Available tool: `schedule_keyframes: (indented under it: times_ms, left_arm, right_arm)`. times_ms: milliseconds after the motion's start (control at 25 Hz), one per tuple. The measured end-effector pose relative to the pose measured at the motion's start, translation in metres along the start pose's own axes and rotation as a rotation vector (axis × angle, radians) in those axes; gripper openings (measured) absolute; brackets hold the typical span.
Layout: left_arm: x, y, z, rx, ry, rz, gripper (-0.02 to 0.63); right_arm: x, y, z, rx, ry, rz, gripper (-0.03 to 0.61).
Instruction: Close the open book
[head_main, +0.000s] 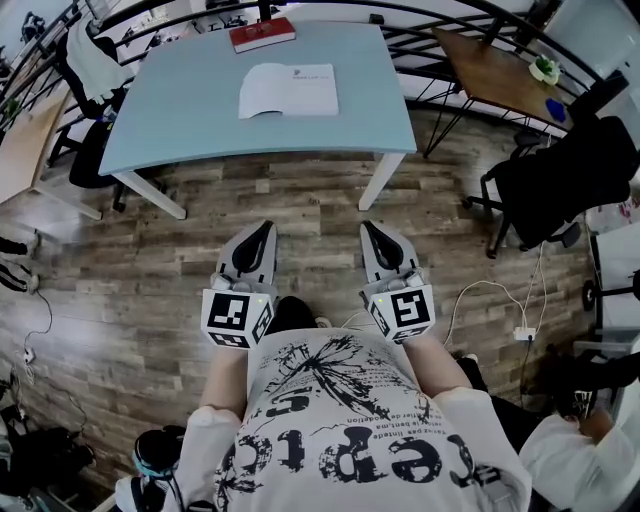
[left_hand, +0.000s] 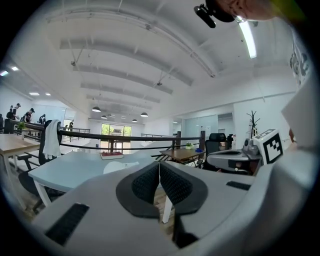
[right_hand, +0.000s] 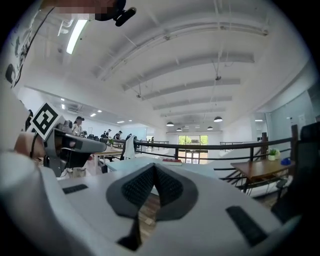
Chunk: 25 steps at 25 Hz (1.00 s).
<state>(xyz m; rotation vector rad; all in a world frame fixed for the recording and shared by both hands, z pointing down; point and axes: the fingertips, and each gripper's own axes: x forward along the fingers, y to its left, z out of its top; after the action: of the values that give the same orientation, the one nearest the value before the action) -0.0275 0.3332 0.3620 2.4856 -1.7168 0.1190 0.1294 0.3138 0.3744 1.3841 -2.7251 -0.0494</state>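
Observation:
The open book (head_main: 288, 90) lies flat with white pages up, near the middle of the light blue table (head_main: 190, 110); in the left gripper view the book (left_hand: 119, 166) shows just past the jaws. My left gripper (head_main: 264, 230) and right gripper (head_main: 371, 231) hang side by side over the wooden floor, well short of the table's front edge and close to my body. Both point level toward the table. The left gripper (left_hand: 159, 165) has its pads pressed together with nothing between them. The right gripper (right_hand: 154, 168) is likewise shut and empty.
A red closed book (head_main: 262, 33) lies at the table's far edge. A brown table (head_main: 500, 70) and a black office chair (head_main: 560, 185) stand to the right, a railing (head_main: 440, 40) runs behind, and a cable with a power strip (head_main: 524, 333) lies on the floor.

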Motion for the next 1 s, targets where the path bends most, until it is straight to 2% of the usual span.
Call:
schedule_keyframes:
  times_ms: [240, 480, 1000]
  left_arm:
    - [0.021, 0.015, -0.008, -0.011, 0.025, -0.004, 0.02]
    - [0.066, 0.048, -0.01, -0.016, 0.036, -0.008, 0.02]
    - [0.249, 0.19, 0.026, -0.029, 0.061, -0.074, 0.02]
  right_arm:
    - [0.02, -0.011, -0.007, -0.006, 0.013, -0.017, 0.009]
    - [0.071, -0.032, -0.015, -0.007, 0.028, -0.033, 0.01]
    - [0.282, -0.104, 0.002, -0.006, 0.056, -0.096, 0.01]
